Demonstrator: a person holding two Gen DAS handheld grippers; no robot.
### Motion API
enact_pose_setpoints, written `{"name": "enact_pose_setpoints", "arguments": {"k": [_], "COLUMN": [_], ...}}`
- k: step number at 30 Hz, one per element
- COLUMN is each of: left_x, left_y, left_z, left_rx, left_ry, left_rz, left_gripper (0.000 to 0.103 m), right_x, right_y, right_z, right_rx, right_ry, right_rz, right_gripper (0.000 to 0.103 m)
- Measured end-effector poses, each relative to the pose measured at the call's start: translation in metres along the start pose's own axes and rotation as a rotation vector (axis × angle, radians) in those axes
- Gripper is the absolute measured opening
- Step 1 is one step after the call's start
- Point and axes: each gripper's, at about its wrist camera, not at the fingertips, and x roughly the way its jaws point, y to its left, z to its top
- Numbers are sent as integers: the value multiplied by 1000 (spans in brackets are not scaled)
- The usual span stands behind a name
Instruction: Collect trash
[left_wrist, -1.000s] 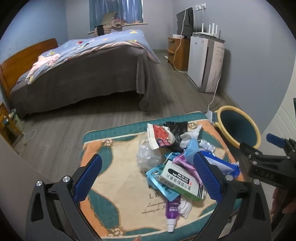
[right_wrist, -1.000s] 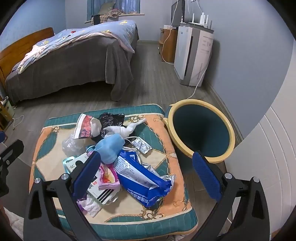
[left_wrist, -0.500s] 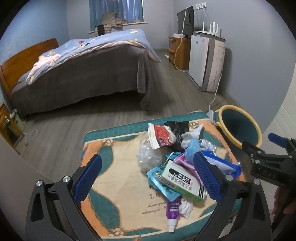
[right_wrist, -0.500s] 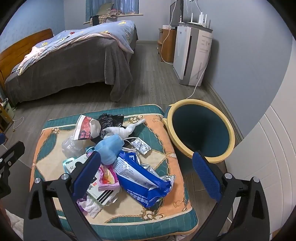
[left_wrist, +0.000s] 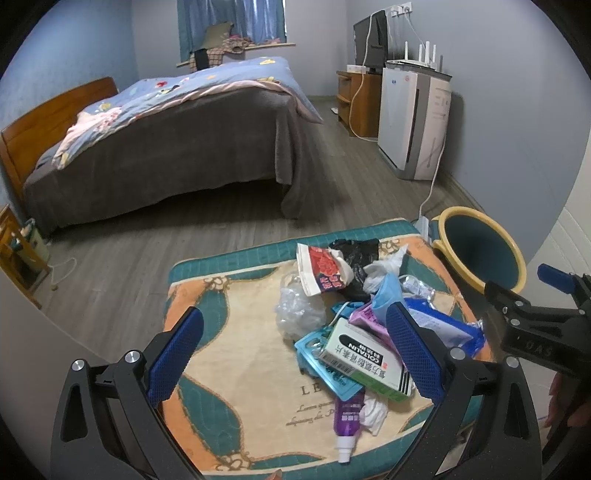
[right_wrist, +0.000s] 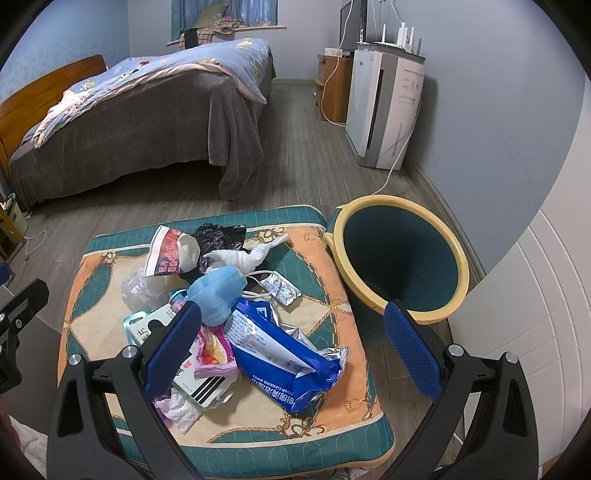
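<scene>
Both claws, left (left_wrist: 295, 354) and right (right_wrist: 291, 350), hang spread wide and empty above the trash (right_wrist: 221, 295); bin (right_wrist: 399, 254) just beside the trash.

Mixed trash (right_wrist: 236, 314) heaped beside bin (right_wrist: 399, 254)

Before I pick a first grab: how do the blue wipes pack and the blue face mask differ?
The wipes pack is dark glossy printed plastic; the face mask is pale soft cloth. The pack lies long, nearer the tools; the mask sits bunched, farther back, atop the pile. Both rest on the cushion, ungripped.
</scene>
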Motion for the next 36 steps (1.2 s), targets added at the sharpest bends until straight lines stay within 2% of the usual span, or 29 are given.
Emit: {"name": "enact_pose_setpoints", "arguments": {"k": [36], "left_x": [2], "left_y": [0], "left_z": [1], "left_rx": [9], "left_ry": [6], "left_rz": [12], "left_gripper": [98], "right_x": [0], "right_y": [-2], "right_z": [0], "right_rx": [5], "right_ry": [2], "right_rz": [-1], "right_gripper": [97]}}
